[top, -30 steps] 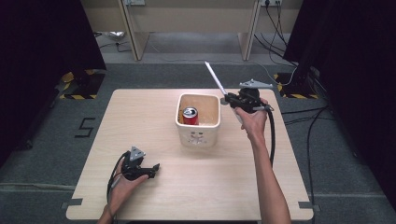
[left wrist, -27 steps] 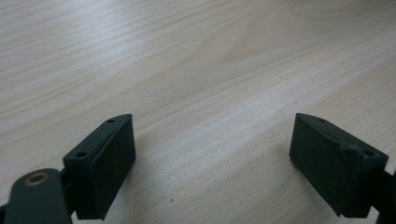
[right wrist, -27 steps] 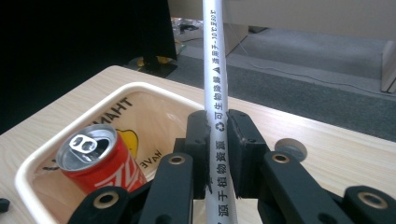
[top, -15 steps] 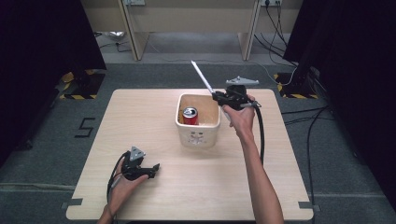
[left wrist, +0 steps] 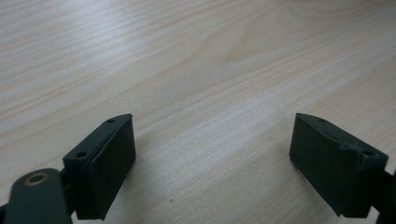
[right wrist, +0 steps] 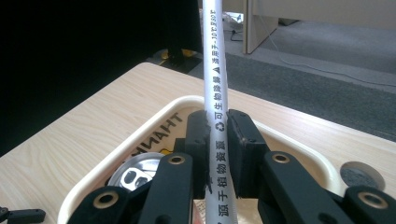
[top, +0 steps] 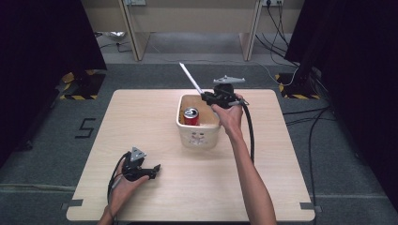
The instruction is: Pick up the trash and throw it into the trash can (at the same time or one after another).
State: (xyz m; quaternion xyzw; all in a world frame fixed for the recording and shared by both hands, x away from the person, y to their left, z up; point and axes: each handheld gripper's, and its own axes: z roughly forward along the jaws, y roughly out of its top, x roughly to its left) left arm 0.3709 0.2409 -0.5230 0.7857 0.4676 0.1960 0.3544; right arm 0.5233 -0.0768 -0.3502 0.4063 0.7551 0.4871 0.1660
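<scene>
Now your pale wooden table carries a cream plastic bin near its far edge, red can inside. Your right gripper clamps a white paper-wrapped straw above it; your left gripper rests apart near the front-left corner.

Lab: black curtains, hazard-taped floor, cables.

Straw top beyond frame edge
</scene>
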